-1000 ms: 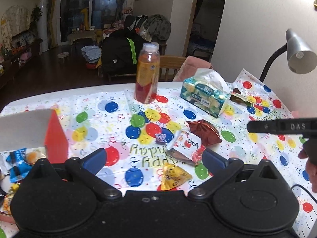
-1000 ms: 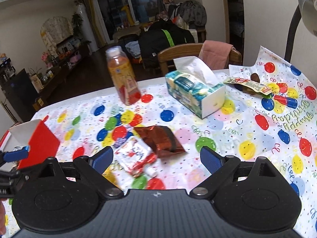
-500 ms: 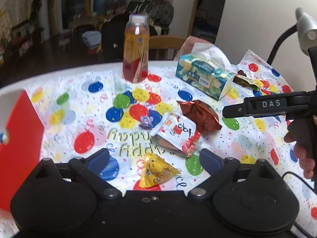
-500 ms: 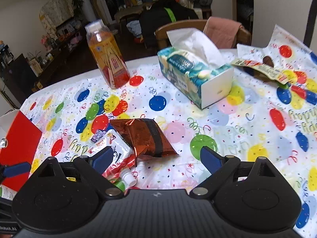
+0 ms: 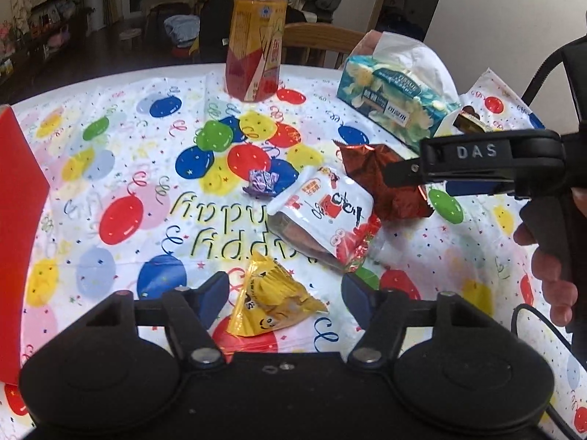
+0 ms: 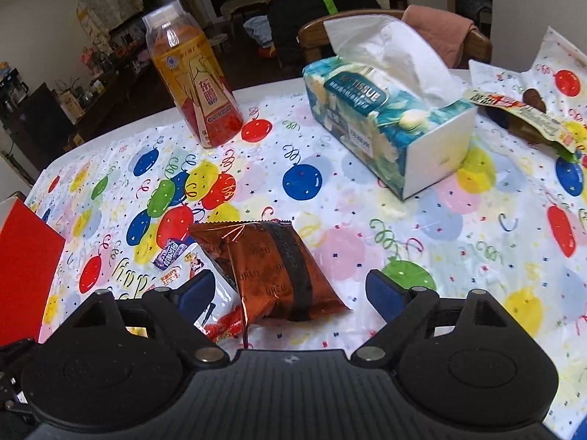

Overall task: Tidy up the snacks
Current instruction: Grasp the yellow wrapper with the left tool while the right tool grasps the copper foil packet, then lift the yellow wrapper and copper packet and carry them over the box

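Several snack packets lie on the balloon-print tablecloth (image 5: 121,168). A yellow packet (image 5: 269,299) sits between the spread fingers of my open left gripper (image 5: 284,299). Beyond it are a white-and-red packet (image 5: 326,216), a small purple candy (image 5: 262,181) and a copper-brown packet (image 5: 381,183). In the right wrist view the copper-brown packet (image 6: 273,275) lies between the fingers of my open right gripper (image 6: 291,293), with the white-and-red packet (image 6: 205,286) under the left fingertip and the purple candy (image 6: 170,255) beside it. The right gripper's body (image 5: 491,165) hangs over the brown packet in the left wrist view.
A red box (image 5: 18,198) stands at the left edge, its red wall (image 6: 25,264) also showing in the right wrist view. An orange drink bottle (image 6: 194,88), a tissue box (image 6: 389,117) and a torn wrapper (image 6: 521,110) stand further back. A chair with pink cloth (image 6: 440,33) is behind the table.
Both grippers have moved forward and down toward the snack pile. The yellow packet now lies between the left fingers and the brown packet between the right fingers. Both stay open.
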`<state>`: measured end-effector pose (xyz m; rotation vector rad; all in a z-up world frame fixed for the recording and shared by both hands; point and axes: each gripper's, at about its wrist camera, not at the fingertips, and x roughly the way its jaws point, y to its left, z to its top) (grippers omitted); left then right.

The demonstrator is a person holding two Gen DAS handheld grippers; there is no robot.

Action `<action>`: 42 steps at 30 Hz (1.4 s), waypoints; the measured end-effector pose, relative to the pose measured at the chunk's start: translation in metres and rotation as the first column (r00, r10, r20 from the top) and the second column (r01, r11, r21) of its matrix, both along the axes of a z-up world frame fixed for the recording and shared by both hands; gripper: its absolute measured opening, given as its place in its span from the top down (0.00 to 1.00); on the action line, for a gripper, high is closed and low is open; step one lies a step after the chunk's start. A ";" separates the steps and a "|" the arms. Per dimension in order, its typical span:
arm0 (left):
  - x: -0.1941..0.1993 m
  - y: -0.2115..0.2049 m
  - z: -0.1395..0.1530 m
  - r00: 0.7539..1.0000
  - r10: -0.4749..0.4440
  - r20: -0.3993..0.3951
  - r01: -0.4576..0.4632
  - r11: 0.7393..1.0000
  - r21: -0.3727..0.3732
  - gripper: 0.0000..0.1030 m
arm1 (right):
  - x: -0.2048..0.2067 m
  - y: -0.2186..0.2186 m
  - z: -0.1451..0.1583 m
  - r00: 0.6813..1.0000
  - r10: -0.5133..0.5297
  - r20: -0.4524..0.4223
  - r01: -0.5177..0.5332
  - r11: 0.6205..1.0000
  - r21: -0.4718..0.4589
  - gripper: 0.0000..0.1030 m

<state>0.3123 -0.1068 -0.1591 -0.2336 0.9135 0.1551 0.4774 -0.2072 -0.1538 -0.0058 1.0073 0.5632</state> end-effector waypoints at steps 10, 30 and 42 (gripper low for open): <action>0.011 0.002 -0.014 0.999 0.000 -0.040 -0.001 1.000 -0.024 0.50 | 0.009 0.008 -0.015 0.999 0.011 -0.033 -0.010 1.000 0.006 0.38; 0.001 0.014 -0.007 0.999 0.006 -0.038 -0.009 0.998 -0.059 0.69 | -0.020 -0.001 0.010 0.999 -0.002 0.032 0.003 1.000 -0.025 0.57; -0.026 0.027 0.031 1.000 0.004 -0.008 -0.005 0.997 -0.071 0.70 | -0.066 -0.012 0.052 0.999 0.003 0.041 -0.003 1.000 -0.014 0.57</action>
